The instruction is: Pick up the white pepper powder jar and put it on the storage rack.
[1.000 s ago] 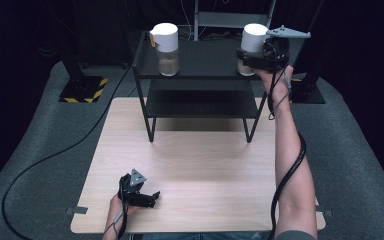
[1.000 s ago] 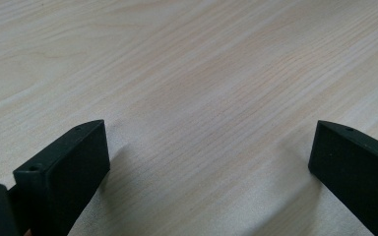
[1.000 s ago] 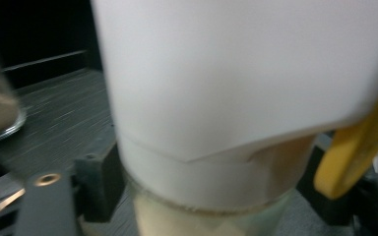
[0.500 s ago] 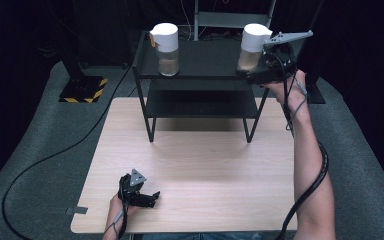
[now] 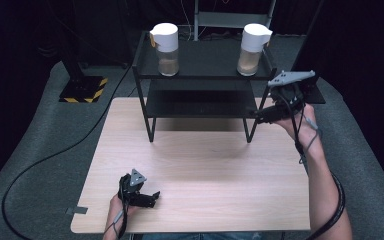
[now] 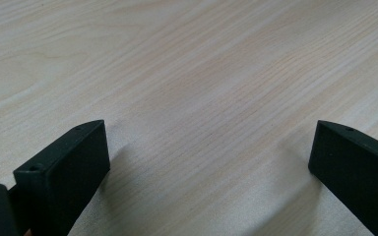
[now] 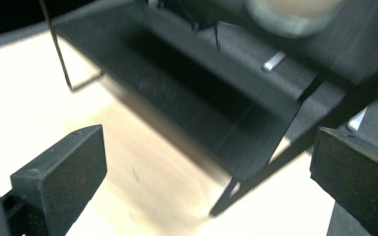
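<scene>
High view: the white-capped clear jar with tan contents [image 5: 252, 50] stands at the upper right of the frame, on the right end of the top shelf of the black metal two-tier rack [image 5: 200, 102]. Below and right of it, well apart, the right gripper [image 5: 261, 116] is held beside the rack's right legs; its jaws have just been opening and stand wide with nothing between them. A second such jar [image 5: 166, 49] stands at the shelf's left end. At lower left, the left gripper [image 5: 151, 199] rests on the light wooden counter [image 5: 205, 175], jaws wide and empty.
</scene>
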Action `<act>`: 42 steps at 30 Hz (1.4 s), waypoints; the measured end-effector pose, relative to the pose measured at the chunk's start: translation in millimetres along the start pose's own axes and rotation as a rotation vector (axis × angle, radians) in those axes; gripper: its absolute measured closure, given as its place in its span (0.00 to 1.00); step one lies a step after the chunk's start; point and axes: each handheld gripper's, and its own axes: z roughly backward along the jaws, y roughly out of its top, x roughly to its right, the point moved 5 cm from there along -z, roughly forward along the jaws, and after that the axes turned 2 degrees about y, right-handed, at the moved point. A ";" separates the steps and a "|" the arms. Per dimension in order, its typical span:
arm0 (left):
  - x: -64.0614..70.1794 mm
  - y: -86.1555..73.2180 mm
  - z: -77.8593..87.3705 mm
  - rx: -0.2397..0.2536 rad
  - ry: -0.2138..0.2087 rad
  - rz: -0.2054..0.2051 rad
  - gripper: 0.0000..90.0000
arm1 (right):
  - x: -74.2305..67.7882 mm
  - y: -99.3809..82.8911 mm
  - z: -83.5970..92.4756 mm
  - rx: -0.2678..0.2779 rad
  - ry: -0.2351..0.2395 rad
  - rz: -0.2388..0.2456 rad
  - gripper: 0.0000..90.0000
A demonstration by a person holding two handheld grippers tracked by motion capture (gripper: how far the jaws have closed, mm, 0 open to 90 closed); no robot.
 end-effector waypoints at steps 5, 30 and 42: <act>-0.1 0.1 0.0 0.000 0.000 -0.002 0.02 | -10.0 -29.3 -8.5 -0.057 0.013 0.002 0.00; -0.1 0.1 0.0 -0.001 0.000 -0.001 0.02 | -51.1 -181.4 -69.1 -0.199 0.105 -0.182 0.00; -0.1 0.0 0.0 0.000 0.000 -0.002 0.02 | -80.9 -249.4 -78.4 -0.091 0.076 -0.277 0.00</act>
